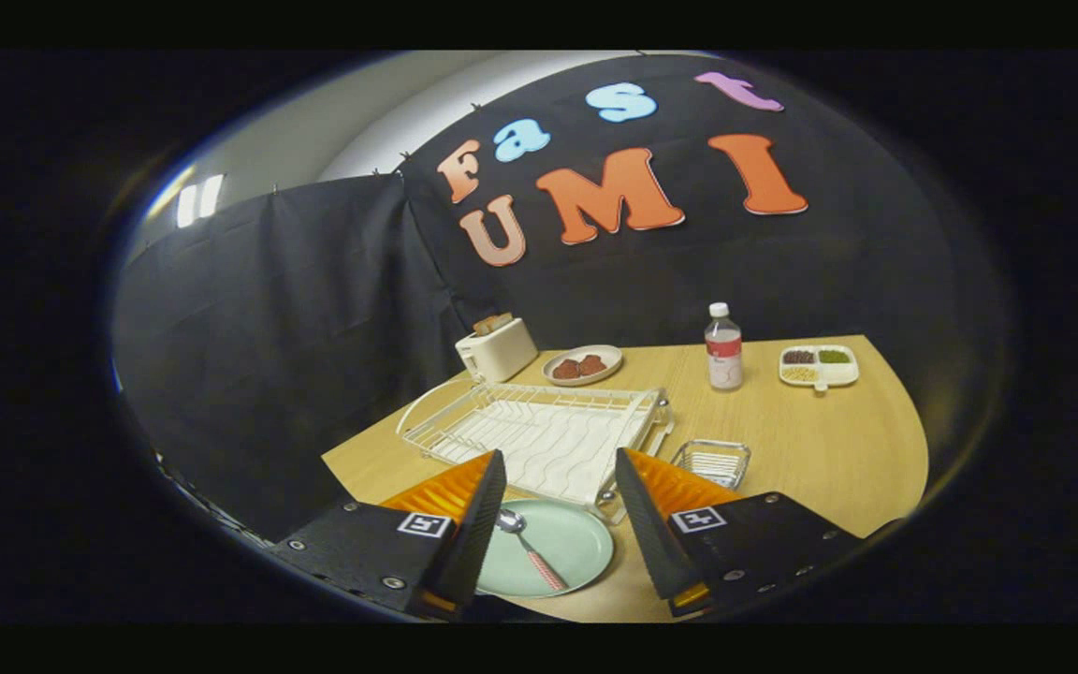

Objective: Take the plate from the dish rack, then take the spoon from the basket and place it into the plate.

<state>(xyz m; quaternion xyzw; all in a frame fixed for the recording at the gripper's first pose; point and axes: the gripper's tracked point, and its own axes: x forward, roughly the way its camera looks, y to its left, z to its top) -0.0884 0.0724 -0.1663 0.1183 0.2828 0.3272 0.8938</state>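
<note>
The gripper (560, 524) hangs wide open, holding nothing, above the round pale-green plate (569, 541) (on the bench, before the white wire dish rack (539, 432)), which holds the pink-handled metal spoon (528, 546).

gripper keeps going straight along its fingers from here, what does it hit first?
Likely the dish rack. The gripper is open, with the plate and spoon lying between its fingers, probably below that line. Depth is unclear.

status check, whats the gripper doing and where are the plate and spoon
Gripper open, empty, above the plate. Spoon lies in plate, before the dish rack. Basket empty. Nothing in the way.
</note>
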